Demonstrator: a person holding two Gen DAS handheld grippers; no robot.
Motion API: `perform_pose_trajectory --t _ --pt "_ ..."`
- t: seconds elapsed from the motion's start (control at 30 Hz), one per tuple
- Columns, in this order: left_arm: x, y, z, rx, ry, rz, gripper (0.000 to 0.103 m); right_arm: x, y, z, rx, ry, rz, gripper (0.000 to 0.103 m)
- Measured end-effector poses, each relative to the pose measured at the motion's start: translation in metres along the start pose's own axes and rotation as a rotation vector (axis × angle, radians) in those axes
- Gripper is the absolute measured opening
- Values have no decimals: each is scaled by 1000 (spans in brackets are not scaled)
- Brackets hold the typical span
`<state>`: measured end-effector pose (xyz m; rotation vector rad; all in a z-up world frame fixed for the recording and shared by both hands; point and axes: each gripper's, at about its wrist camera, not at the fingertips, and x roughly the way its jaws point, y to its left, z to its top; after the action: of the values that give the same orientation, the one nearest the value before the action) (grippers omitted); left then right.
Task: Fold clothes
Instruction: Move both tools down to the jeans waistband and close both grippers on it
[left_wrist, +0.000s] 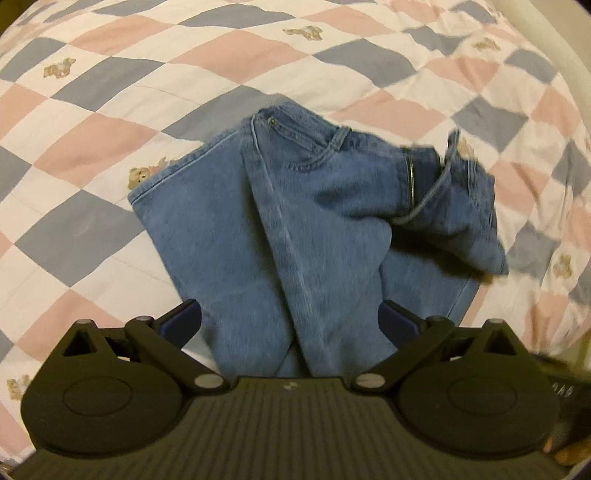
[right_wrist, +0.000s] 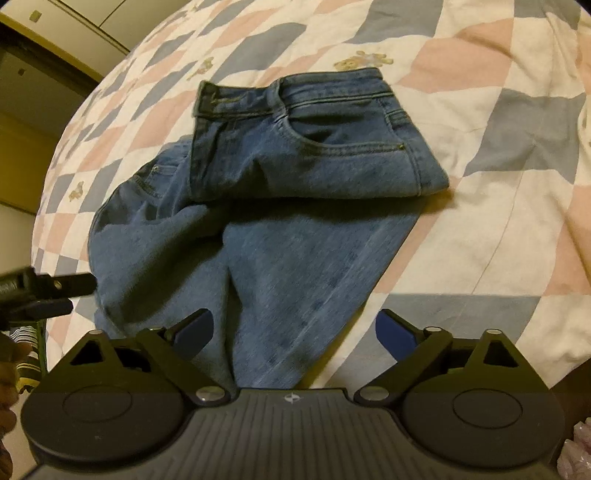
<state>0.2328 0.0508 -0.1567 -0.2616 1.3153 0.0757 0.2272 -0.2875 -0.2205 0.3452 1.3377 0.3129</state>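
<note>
Checkered pink, grey, white bedspread (left_wrist: 110, 92) under dim warm light

1. Your jeans (right_wrist: 266, 206) lie on the quilt (right_wrist: 480, 206), roughly central in both wrist views.
2. In the right wrist view, the waistband end is folded back on top of the legs, sitting toward 12 o'clock.
3. The legs run down toward 6 o'clock, passing between your right gripper's (right_wrist: 293, 326) spread fingers.
4. Your left gripper (right_wrist: 48, 291) enters at 9 o'clock, beside the jeans' edge.
5. In the left wrist view, the left gripper (left_wrist: 290, 321) straddles the legs at 6 o'clock.
</note>
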Motion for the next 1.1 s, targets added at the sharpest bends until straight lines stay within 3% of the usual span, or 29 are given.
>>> perform_pose_trajectory --t 0.17,0.4,0.7,1.03,1.1 --pt "2 6 26 -82 -39 14 100 1 -29 31 12 -45 -12 83" --pt "29 16 62 -197 -36 43 100 9 -73 79 27 -99 8 83" --pt "66 7 85 -176 18 77 89 39 -95 101 43 -48 43 82" --pt "85 6 87 -154 65 77 89 76 -120 117 143 19 130 82" --pt "91 7 85 -149 81 76 81 78 -123 118 161 15 187 56"
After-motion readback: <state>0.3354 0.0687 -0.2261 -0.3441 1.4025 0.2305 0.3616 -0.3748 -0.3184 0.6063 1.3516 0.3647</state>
